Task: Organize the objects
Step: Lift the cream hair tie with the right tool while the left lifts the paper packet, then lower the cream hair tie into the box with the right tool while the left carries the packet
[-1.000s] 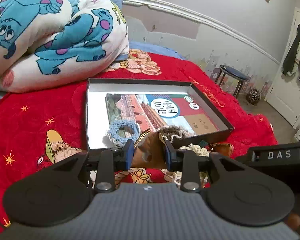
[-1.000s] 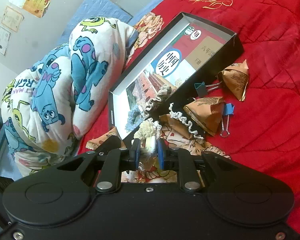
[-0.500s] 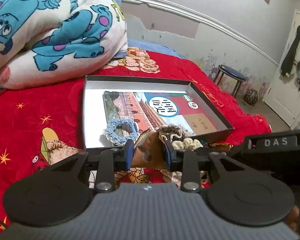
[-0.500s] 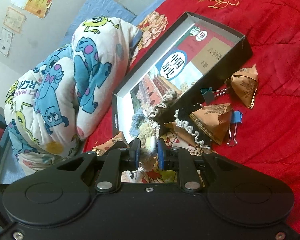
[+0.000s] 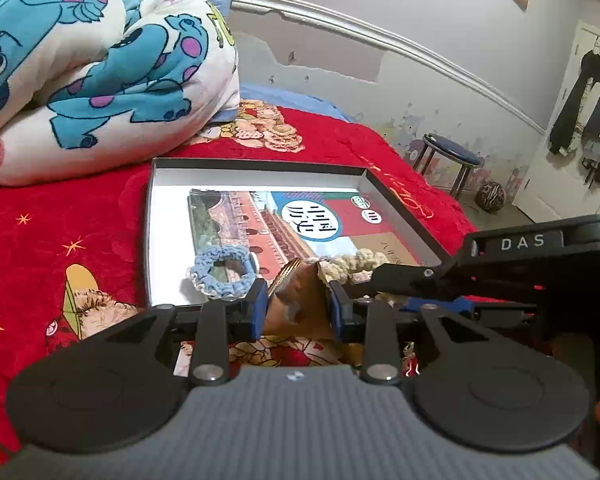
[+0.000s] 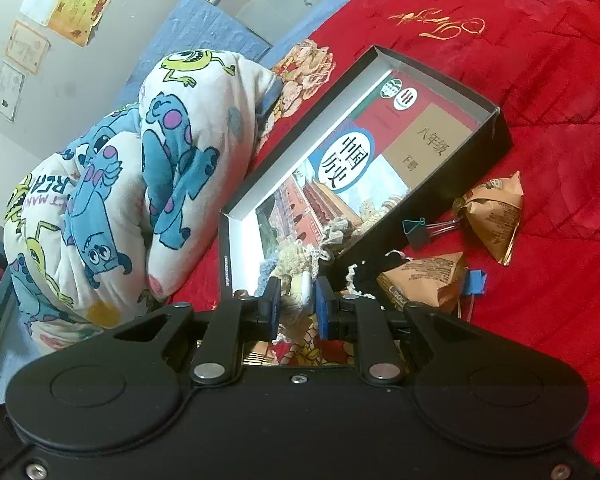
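Red bedspread (image 5: pixel 80 224), box rim (image 5: pixel 256 163) near.

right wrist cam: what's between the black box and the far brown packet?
A teal binder clip, its wire handles pointing at the brown packet, beside the black box wall. Right wrist view shows it.

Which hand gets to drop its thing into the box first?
Probably the right. The right gripper holds the cream scrunchie over the box edge already, while the left gripper holds its brown packet short of the near wall.
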`<state>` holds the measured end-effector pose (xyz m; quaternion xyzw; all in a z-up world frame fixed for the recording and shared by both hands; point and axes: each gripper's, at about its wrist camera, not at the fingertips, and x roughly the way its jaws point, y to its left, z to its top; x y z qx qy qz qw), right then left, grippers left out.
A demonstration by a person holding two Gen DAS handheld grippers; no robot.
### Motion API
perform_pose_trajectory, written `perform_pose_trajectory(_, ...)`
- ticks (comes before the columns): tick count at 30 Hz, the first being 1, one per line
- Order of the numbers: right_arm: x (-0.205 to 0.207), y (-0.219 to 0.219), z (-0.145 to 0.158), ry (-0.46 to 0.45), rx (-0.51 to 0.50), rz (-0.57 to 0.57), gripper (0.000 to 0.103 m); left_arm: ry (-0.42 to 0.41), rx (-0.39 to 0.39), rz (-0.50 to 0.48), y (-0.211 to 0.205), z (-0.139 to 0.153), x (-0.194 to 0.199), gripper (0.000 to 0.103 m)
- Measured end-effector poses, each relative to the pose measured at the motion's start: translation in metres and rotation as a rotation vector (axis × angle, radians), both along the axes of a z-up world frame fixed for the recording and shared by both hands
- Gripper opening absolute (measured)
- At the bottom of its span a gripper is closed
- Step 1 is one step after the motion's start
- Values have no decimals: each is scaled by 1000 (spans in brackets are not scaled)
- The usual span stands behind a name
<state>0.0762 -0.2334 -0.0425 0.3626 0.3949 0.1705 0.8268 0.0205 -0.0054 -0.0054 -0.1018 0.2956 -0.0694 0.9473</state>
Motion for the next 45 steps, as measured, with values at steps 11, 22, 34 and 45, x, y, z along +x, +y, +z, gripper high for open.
perform_pose_trajectory(11,-9,5,15,-44,-11,-4,18,-50,-31,-57,-14,16,-5,36)
perform_pose_trajectory(22,-20,-20,61,-149,-28,-50,18,-126,-81,-103,-30,55,2,36)
perform_pose_trajectory(34,-3,-69,121,-258,7,-127,18,-231,-68,-148,-46,116,25,36)
perform_pose_trajectory(45,36,-73,94,-162,-70,-159,18,-69,-172,-195,-47,51,69,36)
